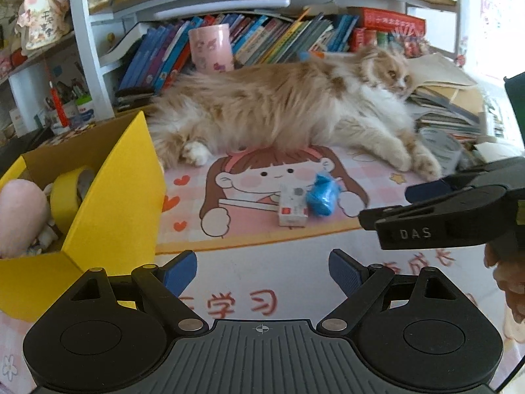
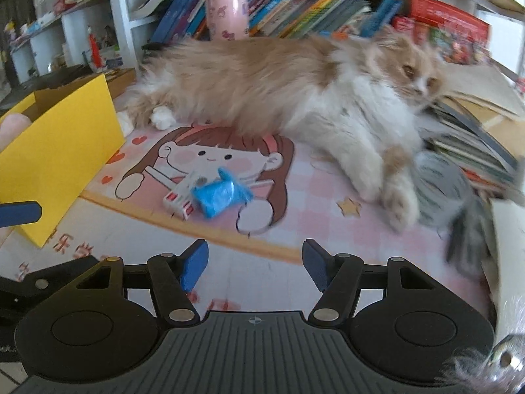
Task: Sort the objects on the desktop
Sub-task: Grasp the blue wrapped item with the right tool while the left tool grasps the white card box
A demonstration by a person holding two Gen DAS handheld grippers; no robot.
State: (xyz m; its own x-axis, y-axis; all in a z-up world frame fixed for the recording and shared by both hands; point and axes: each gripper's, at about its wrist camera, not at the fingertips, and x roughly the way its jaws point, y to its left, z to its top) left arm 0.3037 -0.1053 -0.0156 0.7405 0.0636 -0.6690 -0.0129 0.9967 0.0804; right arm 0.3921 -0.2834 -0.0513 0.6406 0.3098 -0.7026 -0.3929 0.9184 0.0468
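A crumpled blue bag [image 1: 322,197] [image 2: 220,196] lies on the pink cartoon desk mat [image 1: 344,164] [image 2: 311,197], touching a small white box with red print [image 1: 292,206] [image 2: 183,197]. A yellow cardboard box [image 1: 108,203] [image 2: 55,157] stands open at the left and holds a yellow tape roll [image 1: 67,197] and a pink plush [image 1: 19,216]. My left gripper [image 1: 262,272] is open and empty, short of the two items. My right gripper [image 2: 255,264] is open and empty, and also shows at the right of the left wrist view [image 1: 384,207].
A long-haired orange and white cat [image 1: 288,105] [image 2: 295,82] lies across the back of the mat, paws near the items. Behind it are a pink cup [image 1: 211,47] [image 2: 227,16] and rows of books [image 1: 282,36]. Stacked papers and books [image 2: 475,138] fill the right.
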